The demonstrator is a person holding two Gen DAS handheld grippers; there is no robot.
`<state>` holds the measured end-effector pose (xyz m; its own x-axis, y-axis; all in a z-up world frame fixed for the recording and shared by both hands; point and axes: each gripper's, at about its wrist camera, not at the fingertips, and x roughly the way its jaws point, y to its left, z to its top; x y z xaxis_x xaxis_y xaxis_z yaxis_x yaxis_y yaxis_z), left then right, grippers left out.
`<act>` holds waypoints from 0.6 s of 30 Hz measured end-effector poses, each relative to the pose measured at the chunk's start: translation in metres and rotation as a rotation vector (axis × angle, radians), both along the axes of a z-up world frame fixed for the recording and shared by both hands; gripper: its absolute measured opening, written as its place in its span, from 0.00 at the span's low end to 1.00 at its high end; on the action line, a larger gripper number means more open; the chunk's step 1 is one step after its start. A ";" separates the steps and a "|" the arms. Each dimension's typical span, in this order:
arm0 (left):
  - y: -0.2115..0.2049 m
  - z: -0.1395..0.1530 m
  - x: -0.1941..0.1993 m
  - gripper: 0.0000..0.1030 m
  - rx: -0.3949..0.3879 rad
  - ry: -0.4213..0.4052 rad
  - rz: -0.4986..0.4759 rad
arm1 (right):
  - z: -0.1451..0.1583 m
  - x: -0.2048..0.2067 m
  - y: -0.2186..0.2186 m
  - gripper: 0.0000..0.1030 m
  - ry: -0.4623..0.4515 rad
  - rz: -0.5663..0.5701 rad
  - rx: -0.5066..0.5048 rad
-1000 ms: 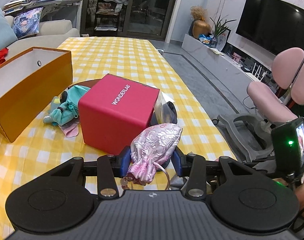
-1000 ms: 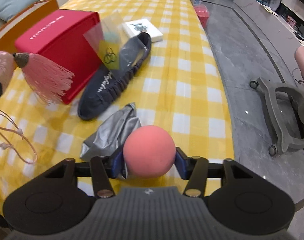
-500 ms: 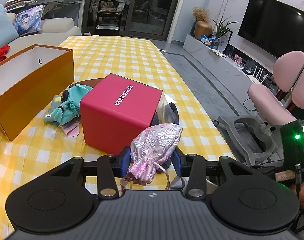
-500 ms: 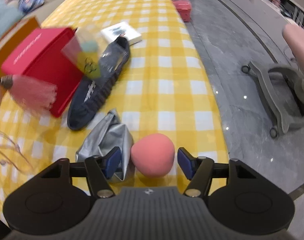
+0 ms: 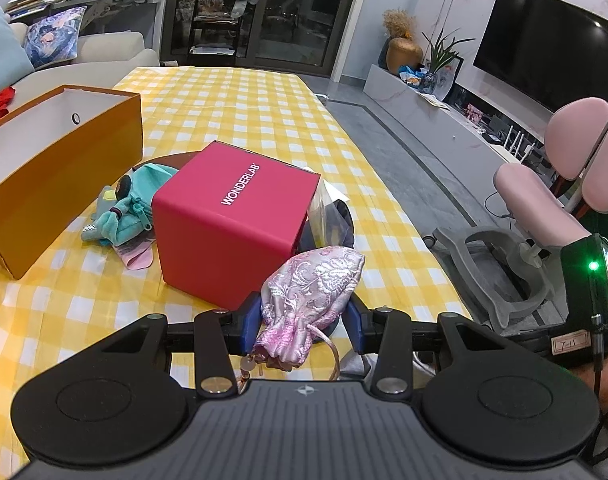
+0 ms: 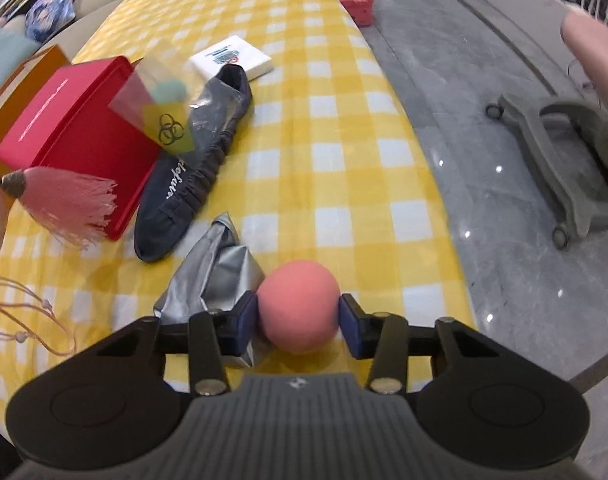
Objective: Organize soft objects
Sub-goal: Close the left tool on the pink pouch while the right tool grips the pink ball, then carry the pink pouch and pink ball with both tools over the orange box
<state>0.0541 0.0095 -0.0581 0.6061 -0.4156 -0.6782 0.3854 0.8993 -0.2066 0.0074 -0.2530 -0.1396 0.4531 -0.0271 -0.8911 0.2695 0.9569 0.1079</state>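
My left gripper (image 5: 306,322) is shut on a pink brocade drawstring pouch (image 5: 314,286), held above the yellow checked table. Its pink tassel (image 6: 69,204) and cords show at the left of the right wrist view. My right gripper (image 6: 299,322) is shut on a pink foam ball (image 6: 299,304) near the table's front right edge. A crumpled silver bag (image 6: 215,272) lies just left of the ball. A dark blue soft shoe (image 6: 195,168) lies beyond it. A teal plush toy (image 5: 123,208) lies left of the red box.
A red WONDERLAB box (image 5: 231,220) stands mid-table. An open orange box (image 5: 59,172) stands at the left. A clear plastic bag (image 6: 155,112) and a white packet (image 6: 231,60) lie by the shoe. The table edge drops to grey floor at the right, with a pink chair (image 5: 560,184).
My right gripper opened around the ball half a second ago and has closed on it again. My left gripper with the pouch has drifted slightly back and up.
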 end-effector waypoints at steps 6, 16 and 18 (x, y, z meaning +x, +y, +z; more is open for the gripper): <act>0.000 0.002 -0.001 0.47 -0.009 -0.008 0.001 | 0.028 -0.009 -0.009 0.41 -0.072 -0.039 0.023; 0.009 0.022 -0.001 0.47 -0.024 -0.016 -0.015 | 0.062 -0.012 0.020 0.41 -0.121 0.045 -0.061; 0.013 0.025 0.001 0.47 -0.022 -0.011 -0.018 | 0.068 -0.011 0.028 0.41 -0.126 0.065 -0.073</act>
<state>0.0550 0.0229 -0.0334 0.6060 -0.4411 -0.6620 0.4039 0.8875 -0.2217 -0.0035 -0.2245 -0.0716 0.5642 -0.0569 -0.8237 0.1958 0.9784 0.0666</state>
